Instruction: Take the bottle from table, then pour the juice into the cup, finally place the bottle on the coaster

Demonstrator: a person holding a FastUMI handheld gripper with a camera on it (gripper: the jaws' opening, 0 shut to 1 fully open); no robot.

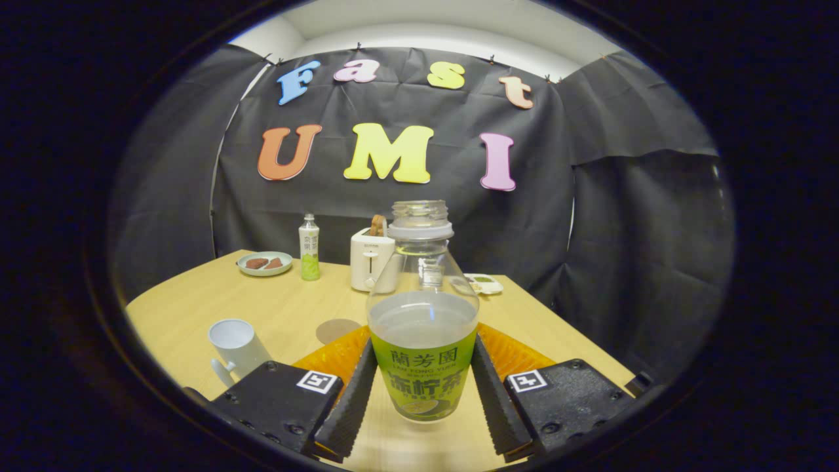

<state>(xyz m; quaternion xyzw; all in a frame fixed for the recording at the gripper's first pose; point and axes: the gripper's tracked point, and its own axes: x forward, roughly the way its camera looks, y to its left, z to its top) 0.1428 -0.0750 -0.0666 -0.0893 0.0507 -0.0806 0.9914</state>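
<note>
An uncapped clear bottle (pixel 423 347) with a green label stands upright between my fingers, about half full of pale juice. My gripper (pixel 423 400) is shut on it, one ribbed black pad (pixel 351 403) pressing on each side of the label. I cannot tell whether its base rests on the wooden table (pixel 288 308) or hangs just above it. A white cup (pixel 236 347) with a handle stands to the left, just beyond the left finger. A round brown coaster (pixel 337 330) lies flat between the cup and the bottle, a little farther away.
At the table's far side stand a small capped bottle (pixel 309 248), a plate (pixel 265 263) with brown pieces, a white toaster (pixel 372 260) with bread in it and a small dish (pixel 485 283). Black cloth walls close in behind and to the right.
</note>
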